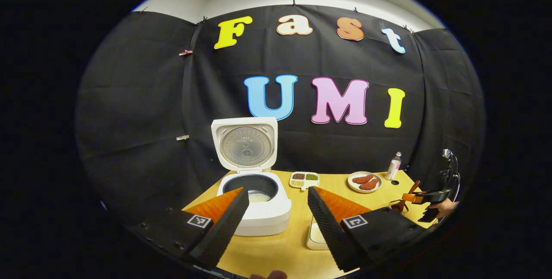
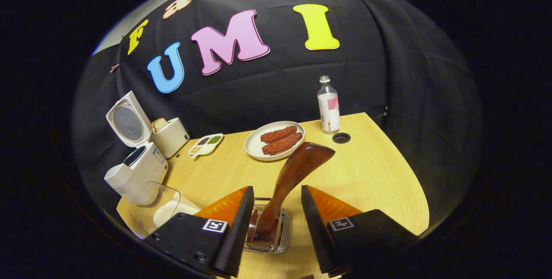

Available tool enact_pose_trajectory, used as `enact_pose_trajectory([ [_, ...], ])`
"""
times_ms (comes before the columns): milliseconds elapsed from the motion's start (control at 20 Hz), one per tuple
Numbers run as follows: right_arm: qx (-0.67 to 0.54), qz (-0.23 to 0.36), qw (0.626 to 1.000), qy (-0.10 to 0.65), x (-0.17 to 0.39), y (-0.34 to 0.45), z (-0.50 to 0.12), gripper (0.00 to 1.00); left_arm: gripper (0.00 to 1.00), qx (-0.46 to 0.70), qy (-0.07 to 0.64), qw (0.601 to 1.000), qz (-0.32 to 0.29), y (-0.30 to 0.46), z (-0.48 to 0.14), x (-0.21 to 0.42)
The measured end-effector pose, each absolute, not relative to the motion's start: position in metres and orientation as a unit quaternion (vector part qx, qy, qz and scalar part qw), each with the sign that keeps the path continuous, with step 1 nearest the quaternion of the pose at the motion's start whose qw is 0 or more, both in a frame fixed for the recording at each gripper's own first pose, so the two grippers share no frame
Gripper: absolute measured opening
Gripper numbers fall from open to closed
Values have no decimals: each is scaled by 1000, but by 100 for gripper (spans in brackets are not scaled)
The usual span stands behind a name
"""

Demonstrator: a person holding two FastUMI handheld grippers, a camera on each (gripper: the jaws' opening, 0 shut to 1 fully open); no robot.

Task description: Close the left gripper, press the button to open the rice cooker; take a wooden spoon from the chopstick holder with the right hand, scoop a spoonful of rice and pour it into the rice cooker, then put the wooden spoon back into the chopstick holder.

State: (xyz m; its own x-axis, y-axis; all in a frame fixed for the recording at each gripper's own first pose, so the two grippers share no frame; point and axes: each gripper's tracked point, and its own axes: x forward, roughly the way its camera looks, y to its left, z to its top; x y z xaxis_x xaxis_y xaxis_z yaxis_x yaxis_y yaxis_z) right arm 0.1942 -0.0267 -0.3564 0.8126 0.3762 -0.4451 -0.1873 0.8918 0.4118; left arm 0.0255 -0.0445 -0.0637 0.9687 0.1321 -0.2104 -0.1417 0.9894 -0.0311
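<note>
Right gripper (image 2: 273, 210) is standing wide open, holding nothing, straddling the wooden spoon (image 2: 288, 184) leaning in the chopstick holder (image 2: 282, 236) at the near edge. Rice cooker (image 2: 137, 167) is sitting open, far left. Risk: withdrawing could be tipping the light holder

White rice cooker (image 1: 254, 210), lid upright, at nine o'clock; dark wooden spoon (image 2: 289, 180) stands tilted in the chopstick holder (image 2: 276, 236).
</note>
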Motion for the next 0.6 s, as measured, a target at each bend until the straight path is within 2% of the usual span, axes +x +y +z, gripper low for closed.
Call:
enact_pose_trajectory([
  [50,176,153,935,266,198,-24,-361,73,95,-27,109,991,73,-46,-67,24],
  [100,174,157,935,265,200,-21,-362,54,95,-30,113,990,76,-46,-70,22],
  [150,175,163,934,264,201,-18,-363,49,95,-31,116,990,79,-47,-72,20],
  [200,176,164,934,264,201,-18,-363,35,95,-32,118,989,83,-46,-74,18],
  [350,216,168,924,268,200,-18,-359,27,95,-37,119,988,91,-42,-73,11],
  [500,226,171,923,261,193,-15,-347,14,95,-38,120,988,92,-40,-75,7],
  [600,215,171,928,251,190,-15,-337,11,95,-38,119,988,86,-39,-76,6],
])
